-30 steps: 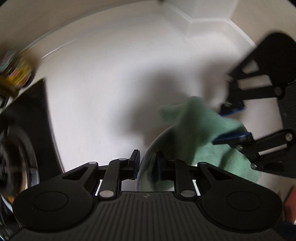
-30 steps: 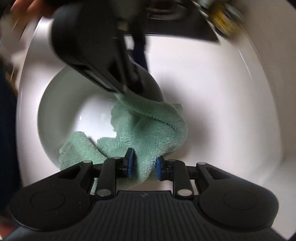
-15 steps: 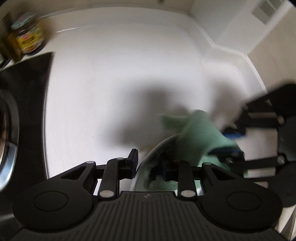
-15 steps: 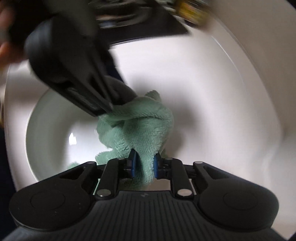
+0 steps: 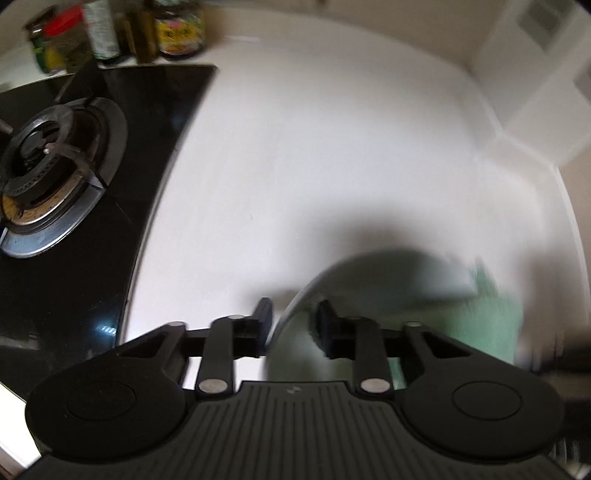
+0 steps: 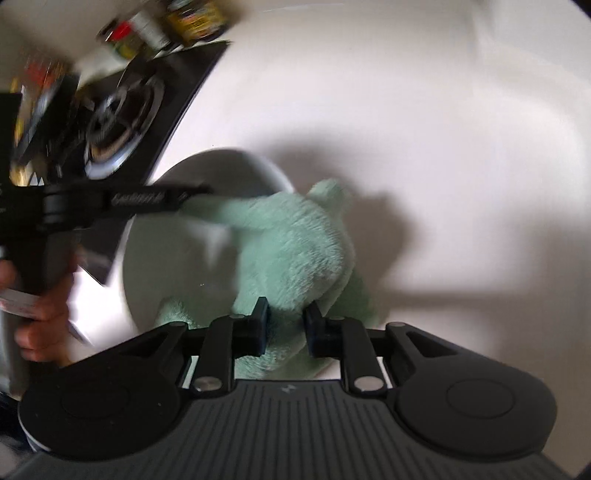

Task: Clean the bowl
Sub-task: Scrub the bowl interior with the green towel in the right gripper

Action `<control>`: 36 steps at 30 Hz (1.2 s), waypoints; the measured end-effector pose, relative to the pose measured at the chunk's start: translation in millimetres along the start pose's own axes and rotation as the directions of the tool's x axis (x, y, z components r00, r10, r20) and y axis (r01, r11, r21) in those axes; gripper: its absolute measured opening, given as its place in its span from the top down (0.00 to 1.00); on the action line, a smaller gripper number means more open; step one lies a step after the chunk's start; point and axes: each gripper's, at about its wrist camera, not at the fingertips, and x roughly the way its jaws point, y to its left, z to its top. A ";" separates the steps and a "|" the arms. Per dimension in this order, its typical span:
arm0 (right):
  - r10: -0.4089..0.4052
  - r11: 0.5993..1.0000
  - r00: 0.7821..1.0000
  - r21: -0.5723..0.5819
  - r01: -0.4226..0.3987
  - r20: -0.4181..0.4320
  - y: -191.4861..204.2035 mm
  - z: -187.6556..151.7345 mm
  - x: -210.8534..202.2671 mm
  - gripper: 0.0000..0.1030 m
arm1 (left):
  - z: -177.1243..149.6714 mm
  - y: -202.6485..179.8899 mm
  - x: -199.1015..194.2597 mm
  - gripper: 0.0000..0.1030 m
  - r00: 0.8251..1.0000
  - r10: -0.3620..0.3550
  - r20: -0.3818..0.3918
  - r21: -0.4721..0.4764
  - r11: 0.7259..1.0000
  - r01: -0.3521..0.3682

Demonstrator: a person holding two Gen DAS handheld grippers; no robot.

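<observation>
Stove burner (image 5: pixel 48 173): left of the frame, left wrist view.
Left claw (image 5: pixel 293 326): clenched on the bowl (image 5: pixel 295 314) rim, lower centre.
Bowl: on the white desk (image 5: pixel 332 147), centre-left in the right wrist view.
Right claw (image 6: pixel 286 325): grasping the green cloth (image 6: pixel 295 243), bunched over the bowl's right edge.

Both wrist views looked down, close over bowl (image 5: pixel 369 280) (image 6: pixel 177 258); shared bowl, stove burner (image 5: pixel 48 166) (image 6: pixel 118 122) beyond, bench (image 5: pixel 332 147) (image 6: pixel 406 110).

I'm working in a home kitchen: a black gas hob (image 5: pixel 110 155) with its burner (image 5: pixel 44 162), condiment jars (image 5: pixel 177 29) behind, white countertop (image 5: pixel 332 147) alongside.
</observation>
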 end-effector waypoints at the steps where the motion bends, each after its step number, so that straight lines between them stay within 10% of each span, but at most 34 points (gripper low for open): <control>1: -0.027 0.997 1.000 -0.078 0.027 -0.003 4.0 3.3 1.2 0.89 | 3.8 0.0 -1.7 0.80 1.000 -0.014 -0.014 0.031 0.999 0.015; 3: -0.098 0.933 0.995 -0.348 0.090 -0.006 16.9 16.8 8.0 0.87 | 12.6 -0.7 -7.2 0.80 0.998 -0.046 -0.048 0.112 0.992 0.051; 5: -0.128 0.787 0.992 -0.608 0.108 0.010 28.6 23.3 13.1 0.85 | 27.2 -2.6 -12.8 0.80 0.994 -0.078 -0.072 0.194 0.977 0.090; 9: -0.111 0.630 0.993 -0.771 0.092 0.027 36.8 28.8 15.8 0.83 | 50.8 -9.9 -8.8 0.85 0.987 -0.116 -0.115 0.267 0.953 0.143; 14: -0.119 0.571 0.991 -0.813 0.119 0.061 42.6 22.4 13.6 0.82 | 65.8 -6.6 -7.4 0.87 0.971 -0.185 -0.154 0.234 0.948 0.217; 21: -0.080 0.584 0.994 -0.804 0.111 0.079 40.8 37.0 26.3 0.82 | 75.2 -8.4 15.6 0.80 0.955 -0.210 -0.211 0.260 0.929 0.262; 23: -0.078 0.632 0.994 -0.767 0.110 0.078 36.0 35.4 23.7 0.83 | 72.2 -9.1 19.8 0.73 0.961 -0.199 -0.192 0.221 0.945 0.240; 28: -0.114 0.904 0.990 -0.404 0.136 0.078 20.8 28.4 16.7 0.86 | 52.9 -12.4 13.6 0.67 0.991 -0.131 -0.033 0.176 0.975 0.135; 31: -0.087 0.982 0.995 -0.162 0.096 0.057 16.6 8.1 7.9 0.82 | 41.3 -9.6 10.4 0.65 0.994 -0.101 0.041 0.117 0.988 0.095; 36: -0.031 0.999 0.997 -0.034 0.033 0.072 11.1 -13.4 -6.1 0.82 | 23.2 -3.9 3.0 0.74 0.997 -0.072 0.038 0.058 0.996 0.070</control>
